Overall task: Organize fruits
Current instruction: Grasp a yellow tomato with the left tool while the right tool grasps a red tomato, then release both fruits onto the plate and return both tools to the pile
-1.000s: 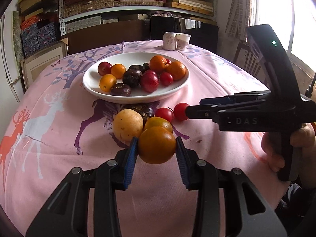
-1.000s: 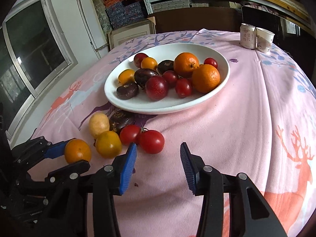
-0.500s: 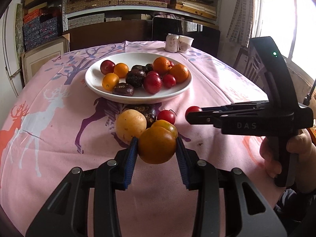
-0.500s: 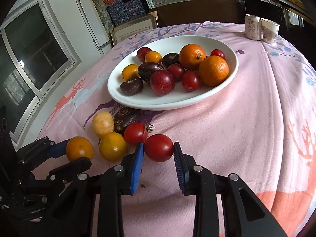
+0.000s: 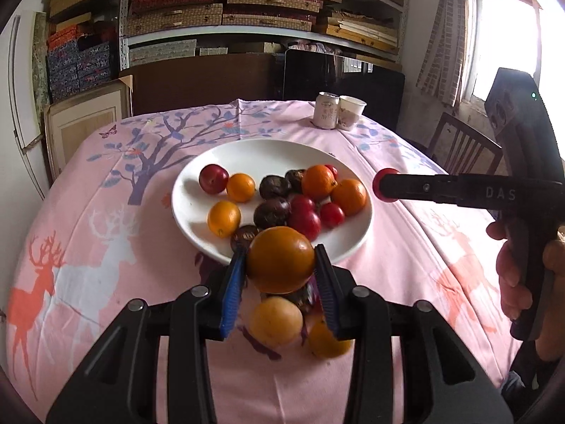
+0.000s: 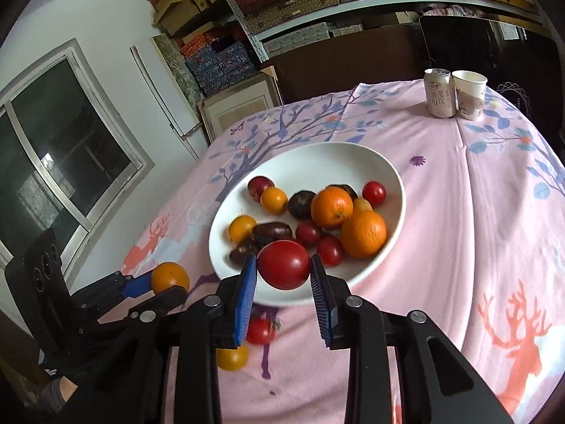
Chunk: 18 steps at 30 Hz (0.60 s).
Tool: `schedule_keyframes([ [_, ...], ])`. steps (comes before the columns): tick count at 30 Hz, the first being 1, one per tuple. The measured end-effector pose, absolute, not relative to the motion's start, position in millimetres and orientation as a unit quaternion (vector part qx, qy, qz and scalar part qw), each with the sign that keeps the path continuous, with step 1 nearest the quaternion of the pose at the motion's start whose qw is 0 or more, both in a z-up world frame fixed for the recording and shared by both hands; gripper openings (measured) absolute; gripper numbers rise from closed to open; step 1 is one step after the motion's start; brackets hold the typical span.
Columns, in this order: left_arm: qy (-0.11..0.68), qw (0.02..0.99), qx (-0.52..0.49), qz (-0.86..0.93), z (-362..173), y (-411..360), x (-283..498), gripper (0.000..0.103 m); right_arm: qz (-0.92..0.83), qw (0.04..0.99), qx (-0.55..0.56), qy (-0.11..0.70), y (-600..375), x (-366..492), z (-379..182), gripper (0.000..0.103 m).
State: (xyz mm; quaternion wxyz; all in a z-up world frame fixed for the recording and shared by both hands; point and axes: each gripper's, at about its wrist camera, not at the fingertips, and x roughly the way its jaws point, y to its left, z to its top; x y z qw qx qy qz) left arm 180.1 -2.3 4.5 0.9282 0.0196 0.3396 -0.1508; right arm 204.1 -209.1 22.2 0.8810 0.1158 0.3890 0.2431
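- Left wrist view: orange is clamped in the left gripper, raised at the plate's 6 o'clock rim.
- Right gripper clamps a red tomato over that rim.
- Risk: released together, either could roll off onto the table.

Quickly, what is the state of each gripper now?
Left gripper: closed, holding an orange.
Right gripper: closed, holding a red tomato.
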Motion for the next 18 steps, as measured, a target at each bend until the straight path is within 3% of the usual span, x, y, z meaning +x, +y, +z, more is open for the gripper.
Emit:
schedule_keyframes([
  [9,0.364,0.924,0.035,-0.112,-2,-1,268,0.038,0.211,0.879,0.117,0.411,-167,281,23,0.033],
  [11,0.369,0.923,0.028,-0.106,-4,3,275,0.043,0.200,0.881,0.117,0.412,-167,286,23,0.042],
  [13,0.361,0.926,0.021,-0.104,-1,7,271,0.059,0.193,0.886,0.113,0.405,-170,282,24,0.043],
  [18,0.337,0.934,0.043,-0.113,8,9,229,0.070,0.198,0.895,0.098,0.389,-188,240,23,0.044],
])
